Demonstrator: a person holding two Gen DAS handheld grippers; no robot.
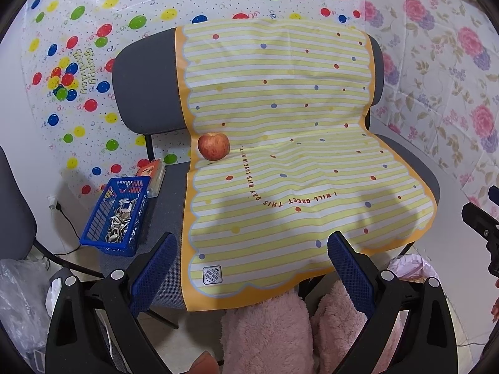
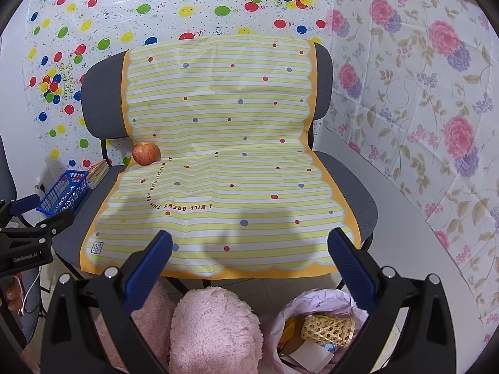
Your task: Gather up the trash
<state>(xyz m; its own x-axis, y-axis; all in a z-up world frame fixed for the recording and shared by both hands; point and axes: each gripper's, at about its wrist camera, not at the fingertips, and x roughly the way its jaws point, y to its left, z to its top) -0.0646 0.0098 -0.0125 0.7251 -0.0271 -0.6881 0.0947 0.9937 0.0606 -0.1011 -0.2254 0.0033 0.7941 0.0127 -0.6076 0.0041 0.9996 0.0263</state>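
A yellow striped sheet (image 1: pixel 280 143) (image 2: pixel 218 162) covers a grey chair (image 1: pixel 143 87) (image 2: pixel 103 99). A red apple (image 1: pixel 214 146) (image 2: pixel 146 153) rests on the sheet at the seat's back left. On the seat's left edge stands a blue basket (image 1: pixel 117 215) (image 2: pixel 64 194) holding pale shells. A trash bag (image 2: pixel 315 327) lined in pink sits on the floor below the seat's front right, with a woven cup and paper inside. My left gripper (image 1: pixel 251 260) hangs open before the seat's front edge, empty. My right gripper (image 2: pixel 249 257) is open and empty too, above the bag.
A small box (image 1: pixel 154 173) lies behind the basket. Pink fluffy slippers (image 2: pixel 215 327) (image 1: pixel 268 333) show below the seat. Balloon-print and floral sheets cover the walls. A clear plastic bag (image 1: pixel 18 299) lies at the lower left. A white table edge (image 2: pixel 405 224) curves at right.
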